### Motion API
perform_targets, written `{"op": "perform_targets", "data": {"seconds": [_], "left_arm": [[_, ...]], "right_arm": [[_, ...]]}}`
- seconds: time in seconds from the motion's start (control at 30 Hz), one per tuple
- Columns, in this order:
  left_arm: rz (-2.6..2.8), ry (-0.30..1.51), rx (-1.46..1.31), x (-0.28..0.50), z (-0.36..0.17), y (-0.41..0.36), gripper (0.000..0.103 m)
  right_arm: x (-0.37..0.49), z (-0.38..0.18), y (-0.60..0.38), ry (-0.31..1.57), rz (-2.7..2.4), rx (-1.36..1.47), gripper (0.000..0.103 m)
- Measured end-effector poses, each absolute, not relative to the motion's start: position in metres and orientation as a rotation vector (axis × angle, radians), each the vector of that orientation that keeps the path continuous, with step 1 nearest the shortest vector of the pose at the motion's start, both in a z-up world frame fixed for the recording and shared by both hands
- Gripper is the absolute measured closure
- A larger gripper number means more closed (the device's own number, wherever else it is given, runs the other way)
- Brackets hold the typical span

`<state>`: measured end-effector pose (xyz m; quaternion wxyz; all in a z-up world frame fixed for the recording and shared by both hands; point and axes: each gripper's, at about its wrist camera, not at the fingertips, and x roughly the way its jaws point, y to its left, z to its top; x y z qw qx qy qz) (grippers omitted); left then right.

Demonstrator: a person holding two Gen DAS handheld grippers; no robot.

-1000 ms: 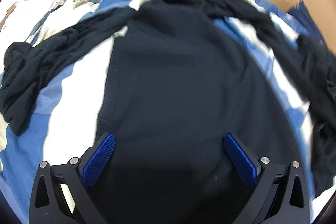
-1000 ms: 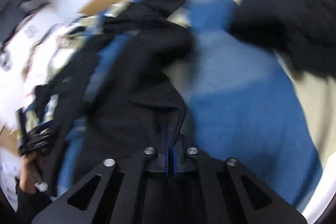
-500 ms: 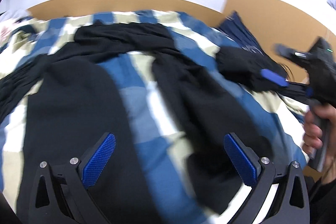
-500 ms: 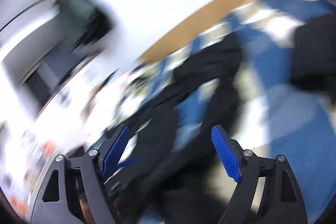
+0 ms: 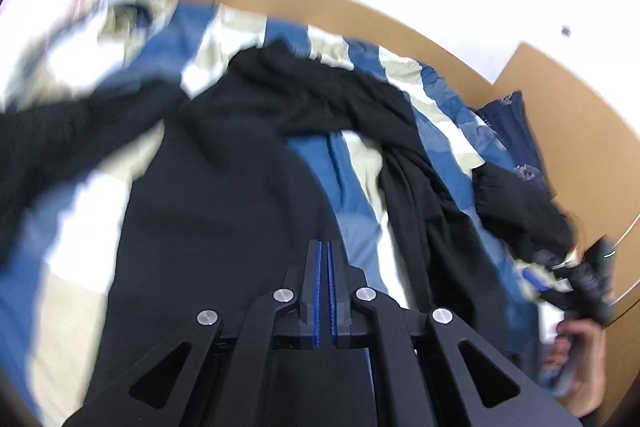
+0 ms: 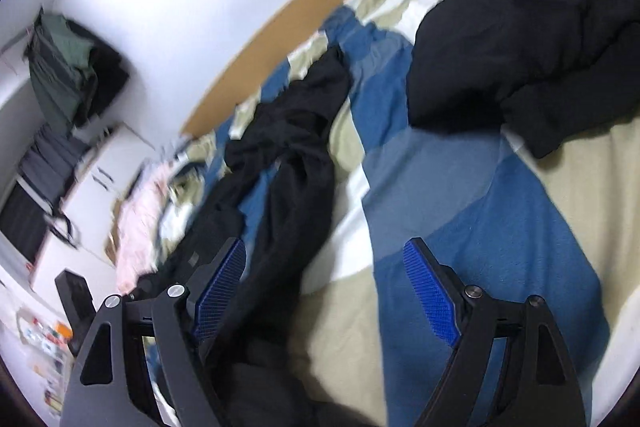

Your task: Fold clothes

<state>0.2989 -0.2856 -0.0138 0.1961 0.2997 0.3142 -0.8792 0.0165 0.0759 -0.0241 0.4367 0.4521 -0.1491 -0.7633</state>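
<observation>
A black long-sleeved garment lies spread on the checked bed cover. One of its sleeves trails down on the right. My left gripper is shut at the garment's right edge, and no cloth shows between its blue pads. My right gripper is open above the bed cover. The black sleeve runs between its fingers, close to the left pad. In the left wrist view the right gripper shows blurred at the right edge, with a hand holding it.
A second black garment lies bunched at the far right of the bed, beside a dark blue pillow. A wooden bed frame borders the far side. Pink cloth lies at the left; clothes hang by a white cabinet.
My left gripper went from wide open to shut; its view swung right, then back over the garment. My right gripper went from shut to open and rolled, with the sleeve now lying between its fingers.
</observation>
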Motion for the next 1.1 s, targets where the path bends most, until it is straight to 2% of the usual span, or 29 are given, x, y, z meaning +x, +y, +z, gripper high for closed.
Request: {"op": "perform_targets", "data": {"seconds": [0.03, 0.1, 0.17, 0.23, 0.37, 0.43, 0.47, 0.5, 0.53, 0.57, 0.6, 0.67, 0.73, 0.97, 1.1], "left_arm": [[-2.504, 0.892, 0.851, 0.297, -0.020, -0.274, 0.099], [-2.583, 0.851, 0.877, 0.287, -0.025, -0.247, 0.079], [-2.651, 0.802, 0.914, 0.276, -0.029, -0.222, 0.027], [-2.719, 0.694, 0.971, 0.263, -0.030, -0.192, 0.017], [-2.773, 0.489, 1.021, 0.246, -0.034, -0.163, 0.012], [-2.751, 0.438, 1.055, 0.233, -0.045, -0.165, 0.009], [-2.731, 0.461, 1.081, 0.227, -0.055, -0.172, 0.011], [-2.727, 0.538, 1.104, 0.224, -0.065, -0.180, 0.019], [-2.749, 0.713, 1.121, 0.225, -0.073, -0.191, 0.071], [-2.753, 0.843, 1.108, 0.228, -0.076, -0.202, 0.093], [-2.730, 0.876, 1.050, 0.237, -0.069, -0.214, 0.097], [-2.694, 0.887, 0.945, 0.257, -0.054, -0.235, 0.097], [-2.635, 0.918, 0.836, 0.285, -0.039, -0.264, 0.097], [-2.389, 1.112, 0.779, 0.344, -0.063, -0.336, 0.096], [-2.343, 1.071, 0.807, 0.357, -0.067, -0.343, 0.095]], "right_arm": [[0.018, -0.029, 0.058, -0.313, -1.912, 1.152, 0.020], [0.027, -0.041, 0.032, -0.127, -1.944, 1.224, 0.020], [0.048, -0.053, -0.001, 0.144, -1.970, 1.248, 0.020], [0.076, -0.053, -0.034, 0.287, -1.915, 1.191, 0.023], [0.119, -0.013, -0.067, 0.138, -1.720, 0.969, 0.025], [0.129, -0.013, -0.082, 0.170, -1.667, 0.957, 0.024], [0.132, -0.016, -0.088, 0.196, -1.651, 0.960, 0.024], [0.131, -0.018, -0.088, 0.211, -1.654, 0.965, 0.024], [0.125, -0.016, -0.081, 0.183, -1.671, 0.969, 0.024], [0.119, -0.013, -0.074, 0.146, -1.686, 0.973, 0.024], [0.109, -0.008, -0.061, 0.069, -1.700, 0.975, 0.024], [0.082, 0.004, -0.023, -0.131, -1.741, 0.965, 0.015], [0.060, 0.001, 0.006, -0.232, -1.838, 1.001, 0.012], [0.052, -0.043, -0.028, -0.134, -1.807, 1.147, 0.012], [0.084, -0.031, -0.078, -0.052, -1.740, 1.060, 0.012]]}}
